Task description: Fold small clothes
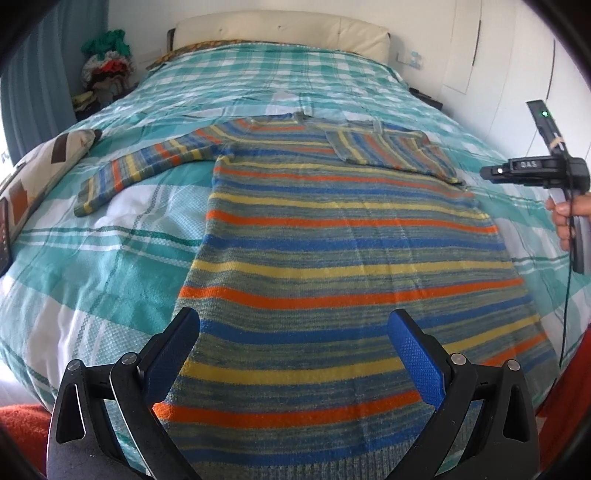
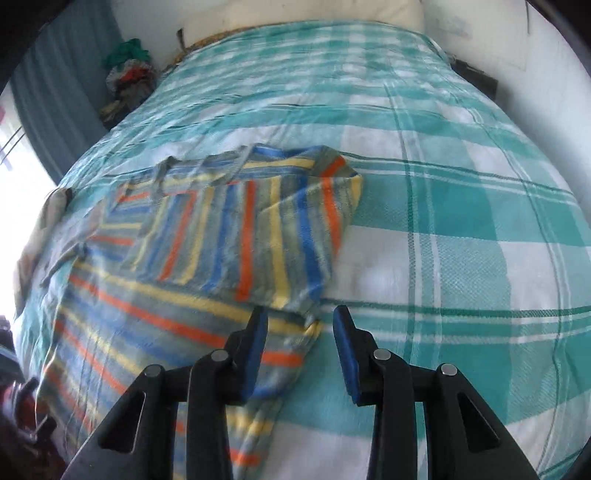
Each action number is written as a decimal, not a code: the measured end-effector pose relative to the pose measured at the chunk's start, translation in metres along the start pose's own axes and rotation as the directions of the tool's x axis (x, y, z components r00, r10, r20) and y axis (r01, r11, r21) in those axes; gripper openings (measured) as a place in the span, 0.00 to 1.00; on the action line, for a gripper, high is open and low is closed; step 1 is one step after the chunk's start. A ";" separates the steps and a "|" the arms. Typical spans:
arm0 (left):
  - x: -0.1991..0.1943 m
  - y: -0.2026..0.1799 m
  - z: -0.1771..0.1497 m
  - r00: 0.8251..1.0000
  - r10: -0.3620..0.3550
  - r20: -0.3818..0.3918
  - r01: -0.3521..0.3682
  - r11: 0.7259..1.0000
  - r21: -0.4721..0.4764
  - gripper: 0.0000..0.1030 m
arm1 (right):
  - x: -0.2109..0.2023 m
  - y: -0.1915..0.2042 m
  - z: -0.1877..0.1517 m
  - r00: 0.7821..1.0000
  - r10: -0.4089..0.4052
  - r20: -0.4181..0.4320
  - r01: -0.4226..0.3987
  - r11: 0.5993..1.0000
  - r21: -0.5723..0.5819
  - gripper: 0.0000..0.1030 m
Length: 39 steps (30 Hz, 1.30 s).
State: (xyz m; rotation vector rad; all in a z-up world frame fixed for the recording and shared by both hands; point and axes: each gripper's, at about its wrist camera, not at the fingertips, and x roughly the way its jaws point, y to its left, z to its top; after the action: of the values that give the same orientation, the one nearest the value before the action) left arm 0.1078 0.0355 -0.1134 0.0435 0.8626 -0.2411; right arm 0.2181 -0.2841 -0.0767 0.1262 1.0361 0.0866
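Nearest in the left wrist view, the left gripper [image 1: 293,328] stood with its black, blue-padded jaws wide apart and nothing between the pads; it hung above the near hem of the knitted sweater striped in orange, yellow, blue and grey-green [image 1: 332,236]. The sweater lay flat on the bed, its body running away from the claw. Its left sleeve [image 1: 147,166] stretched out to the left across the cover, while its right sleeve [image 1: 384,147] was folded inward over the chest.

In the right wrist view, the right gripper [image 2: 300,317] had its jaws partly apart and clamped on nothing. It hung just above the sweater's right edge, with the folded sleeve [image 2: 258,229] lying just beyond its fingertips and bare cover under its right finger. From the left camera, the person's hand [image 1: 565,218] showed at the right edge, wrapped round that gripper's black handle, out past the sweater's right side.

The surface was a teal-and-white checked bedcover [image 2: 461,221], lightly creased. A patterned cushion with brown patches [image 1: 40,166] sat at the left edge of the bed. Farther off stood a cream padded headboard [image 1: 280,31] against a white wall, with a heap of mixed clothes [image 1: 107,62] in the far left corner beside a blue curtain [image 1: 40,74].
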 end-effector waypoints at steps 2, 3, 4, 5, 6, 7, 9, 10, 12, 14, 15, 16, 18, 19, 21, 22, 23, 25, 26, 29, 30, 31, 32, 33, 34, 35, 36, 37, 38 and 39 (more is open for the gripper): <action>0.001 -0.007 -0.001 1.000 -0.008 -0.003 0.008 1.000 0.021 0.99 | -0.027 0.014 -0.025 0.999 0.052 0.014 -0.051 0.998 -0.047 0.39; 0.002 -0.010 -0.002 1.000 -0.009 -0.008 0.009 1.000 0.029 0.99 | -0.038 0.021 -0.039 0.997 0.077 0.017 -0.076 0.995 -0.065 0.42; 0.005 -0.014 -0.004 1.000 -0.011 -0.022 0.012 0.999 0.044 0.99 | -0.049 0.027 -0.054 0.995 0.100 0.019 -0.098 0.992 -0.079 0.44; 0.006 -0.017 -0.006 0.999 -0.012 -0.033 0.014 0.999 0.051 0.99 | -0.058 0.036 -0.073 0.993 0.115 0.018 -0.113 0.989 -0.095 0.44; 0.010 -0.021 -0.008 0.999 -0.016 -0.052 0.019 0.998 0.061 0.99 | -0.065 0.047 -0.092 0.992 0.121 0.020 -0.118 0.987 -0.110 0.44; 0.013 -0.025 -0.011 0.998 -0.020 -0.067 0.024 0.997 0.071 0.99 | -0.070 0.055 -0.107 0.992 0.119 0.029 -0.115 0.986 -0.124 0.44; 0.017 -0.031 -0.016 0.996 -0.015 -0.088 0.024 0.995 0.097 0.99 | -0.079 0.065 -0.139 0.992 0.110 0.063 -0.101 0.986 -0.129 0.44; 0.018 -0.034 -0.018 0.996 -0.008 -0.091 0.018 0.994 0.110 0.99 | -0.080 0.065 -0.151 0.991 0.106 0.078 -0.097 0.989 -0.116 0.44; 0.017 -0.039 -0.020 0.996 0.005 -0.085 0.006 0.991 0.134 0.99 | -0.079 0.064 -0.171 0.992 0.072 0.101 -0.064 0.995 -0.080 0.44; 0.016 -0.040 -0.022 0.997 0.005 -0.083 0.006 0.990 0.138 0.99 | -0.079 0.057 -0.184 0.991 0.056 0.121 -0.054 0.998 -0.015 0.44; 0.015 -0.039 -0.023 0.996 0.003 -0.084 0.008 0.991 0.132 0.99 | -0.082 0.054 -0.189 0.990 0.050 0.135 -0.053 0.998 0.016 0.44; 0.016 -0.038 -0.023 0.996 0.000 -0.088 0.011 0.992 0.125 0.99 | -0.083 0.051 -0.193 0.988 0.036 0.148 -0.043 0.998 0.044 0.47; 0.018 -0.035 -0.023 0.995 -0.009 -0.101 0.019 0.994 0.108 0.99 | -0.083 0.051 -0.196 0.988 0.020 0.154 -0.025 0.999 0.030 0.50; 0.020 -0.034 -0.023 0.994 -0.013 -0.111 0.024 0.995 0.095 0.99 | -0.083 0.051 -0.196 0.988 0.005 0.157 -0.007 1.000 0.012 0.50; 0.023 -0.033 -0.024 0.993 -0.016 -0.119 0.026 0.996 0.081 0.99 | -0.084 0.048 -0.195 0.986 -0.007 0.166 0.005 1.000 0.013 0.50; 0.024 -0.033 -0.025 0.993 -0.012 -0.118 0.022 0.996 0.082 0.99 | -0.085 0.046 -0.195 0.985 -0.009 0.174 0.004 1.000 0.028 0.50; 0.024 -0.035 -0.026 0.993 -0.007 -0.116 0.017 0.996 0.087 0.99 | -0.086 0.043 -0.194 0.984 -0.010 0.180 0.003 0.999 0.040 0.50; 0.024 -0.037 -0.027 0.994 0.003 -0.113 0.008 0.995 0.099 0.99 | -0.086 0.040 -0.194 0.982 -0.015 0.190 0.004 0.998 0.059 0.52; 0.025 -0.037 -0.027 0.994 0.007 -0.113 0.005 0.995 0.102 0.99 | -0.085 0.038 -0.194 0.982 -0.018 0.188 0.006 0.998 0.063 0.52; 0.026 -0.037 -0.027 0.994 0.004 -0.114 0.008 0.995 0.101 1.00 | -0.084 0.035 -0.197 0.981 -0.026 0.190 0.013 0.997 0.071 0.52; 0.026 -0.036 -0.027 0.993 0.002 -0.115 0.009 0.995 0.098 1.00 | -0.085 0.034 -0.197 0.981 -0.027 0.192 0.013 0.997 0.076 0.52; 0.026 -0.036 -0.027 0.993 0.001 -0.117 0.010 0.995 0.097 1.00 | -0.086 0.033 -0.197 0.980 -0.029 0.196 0.013 0.997 0.081 0.52; 0.027 -0.036 -0.027 0.993 0.001 -0.118 0.010 0.995 0.097 1.00 | -0.087 0.031 -0.198 0.979 -0.029 0.200 0.012 0.996 0.086 0.52; 0.027 -0.036 -0.027 0.993 0.003 -0.120 0.009 0.995 0.099 1.00 | -0.088 0.030 -0.198 0.979 -0.029 0.203 0.010 0.996 0.091 0.52; 0.027 -0.037 -0.027 0.993 0.004 -0.121 0.009 0.995 0.102 1.00 | -0.089 0.029 -0.198 0.978 -0.030 0.204 0.010 0.995 0.094 0.52; 0.027 -0.036 -0.027 0.993 0.005 -0.122 0.008 0.995 0.103 1.00 | -0.090 0.028 -0.198 0.978 -0.031 0.205 0.011 0.995 0.098 0.53; 0.027 -0.037 -0.027 0.992 0.006 -0.124 0.007 0.994 0.106 1.00 | -0.090 0.027 -0.198 0.978 -0.033 0.207 0.012 0.995 0.103 0.53; 0.028 -0.037 -0.027 0.992 0.008 -0.126 0.006 0.994 0.110 1.00 | -0.091 0.025 -0.198 0.978 -0.034 0.208 0.011 0.994 0.109 0.54; 0.028 -0.037 -0.027 0.992 0.009 -0.127 0.005 0.994 0.111 1.00 | -0.091 0.025 -0.198 0.977 -0.033 0.209 0.010 0.994 0.113 0.54; 0.028 -0.037 -0.027 0.992 0.011 -0.128 0.004 0.994 0.112 1.00 | -0.092 0.024 -0.197 0.977 -0.035 0.211 0.010 0.993 0.116 0.54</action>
State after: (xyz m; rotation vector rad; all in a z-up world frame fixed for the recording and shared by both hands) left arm 0.0968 -0.0025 -0.1503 0.1668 0.9761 -0.2857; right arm 0.0012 -0.2594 -0.0945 0.2231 0.8284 -0.0075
